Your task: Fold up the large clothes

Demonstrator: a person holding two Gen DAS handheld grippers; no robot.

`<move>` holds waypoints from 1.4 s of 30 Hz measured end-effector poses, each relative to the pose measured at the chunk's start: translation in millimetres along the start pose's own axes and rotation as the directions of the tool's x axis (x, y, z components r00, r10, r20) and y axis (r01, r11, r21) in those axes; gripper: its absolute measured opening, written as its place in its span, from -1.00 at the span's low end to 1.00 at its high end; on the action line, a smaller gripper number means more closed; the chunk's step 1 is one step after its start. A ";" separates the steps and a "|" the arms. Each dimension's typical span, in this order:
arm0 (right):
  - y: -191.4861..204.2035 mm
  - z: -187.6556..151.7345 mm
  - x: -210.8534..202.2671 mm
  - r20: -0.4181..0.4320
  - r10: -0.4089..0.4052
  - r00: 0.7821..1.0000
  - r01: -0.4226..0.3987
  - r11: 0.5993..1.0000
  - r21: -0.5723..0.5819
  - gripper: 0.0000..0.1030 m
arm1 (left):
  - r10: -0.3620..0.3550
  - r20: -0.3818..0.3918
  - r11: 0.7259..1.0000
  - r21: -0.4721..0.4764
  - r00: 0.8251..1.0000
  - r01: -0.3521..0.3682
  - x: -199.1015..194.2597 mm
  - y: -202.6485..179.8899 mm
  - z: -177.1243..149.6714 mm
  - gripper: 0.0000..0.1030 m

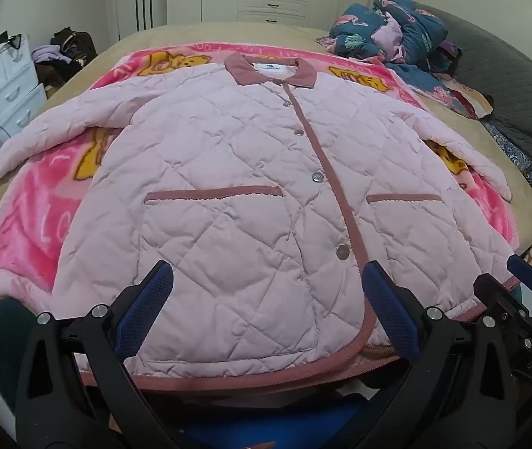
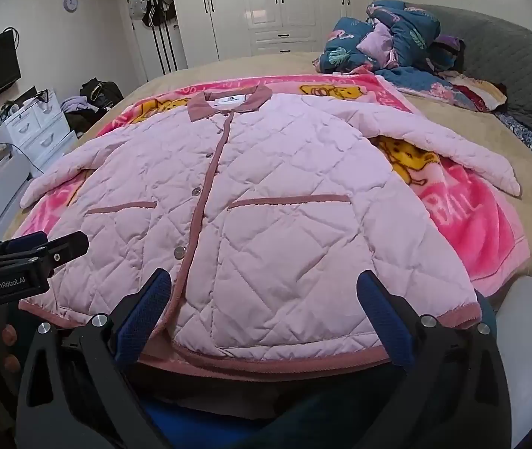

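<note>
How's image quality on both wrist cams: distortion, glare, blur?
Left wrist: heavy fisheye bowing, black corner vignette, quilted pink jacket sharp, cooler tint, soft even light. Right wrist: same bowing, warmer tint, glare on the wardrobe doors, no motion blur.

matt quilted cloth jacket (image 1: 228, 172)

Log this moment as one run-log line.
stage: pre-fold | quilted jacket: flat, buttoned | left tongs: open, empty | right tongs: open, empty
</note>
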State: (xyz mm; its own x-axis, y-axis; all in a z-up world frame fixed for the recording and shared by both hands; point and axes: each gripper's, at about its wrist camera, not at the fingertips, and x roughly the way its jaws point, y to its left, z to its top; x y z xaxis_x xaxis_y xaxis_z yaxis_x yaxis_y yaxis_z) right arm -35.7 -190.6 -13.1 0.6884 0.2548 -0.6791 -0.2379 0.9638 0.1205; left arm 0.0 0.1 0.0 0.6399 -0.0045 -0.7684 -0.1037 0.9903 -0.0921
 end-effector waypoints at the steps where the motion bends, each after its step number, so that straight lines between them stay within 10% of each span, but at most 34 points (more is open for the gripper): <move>1: 0.2 -0.7 0.2 -0.001 0.002 1.000 -0.002 1.000 0.001 0.92 | 0.003 -0.001 1.000 0.000 1.000 -0.003 0.0 0.0 0.0 0.84; 42: 4.7 2.9 -0.7 0.000 -0.005 1.000 0.005 1.000 -0.019 0.92 | -0.008 -0.005 1.000 -0.007 1.000 0.007 0.4 0.3 0.1 0.84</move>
State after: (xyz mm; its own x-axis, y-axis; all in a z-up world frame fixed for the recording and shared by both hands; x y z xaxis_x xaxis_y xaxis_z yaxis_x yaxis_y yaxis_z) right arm -35.4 -186.1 -9.9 0.6893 0.2501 -0.6799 -0.2475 0.9633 0.1034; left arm 0.2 0.4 -0.3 0.6372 -0.0125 -0.7706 -0.1044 0.9892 -0.1024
